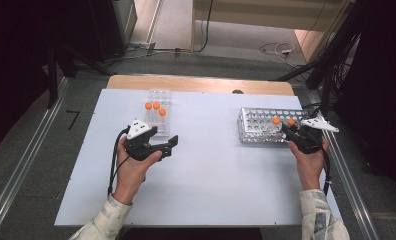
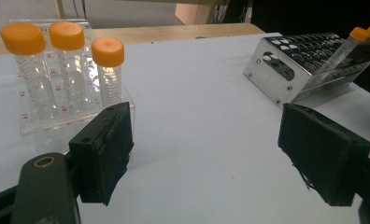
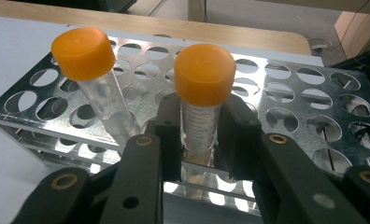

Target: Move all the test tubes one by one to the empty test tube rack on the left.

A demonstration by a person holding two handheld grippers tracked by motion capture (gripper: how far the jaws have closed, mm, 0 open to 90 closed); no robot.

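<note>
A shiny metal rack (image 3: 304, 102) with many round holes stands at the right of the white table (image 1: 211, 170). My right gripper (image 3: 201, 135) is shut on a clear tube with an orange cap (image 3: 204, 74) that stands upright in the rack's near row. A second orange-capped tube (image 3: 83, 53) leans in a hole beside it. In the high view the right gripper (image 1: 287, 130) is at the metal rack's (image 1: 258, 125) right end. My left gripper (image 2: 206, 154) rests open on the table, jaws wide with nothing between them, next to a clear plastic rack (image 2: 57, 126) holding three orange-capped tubes (image 2: 66, 35).
The clear rack (image 1: 159, 100) stands at the table's back left, and the left gripper (image 1: 170, 146) lies just in front of it. A wooden edge (image 1: 201, 82) runs along the table's far side. Cables lie on the floor beyond.
</note>
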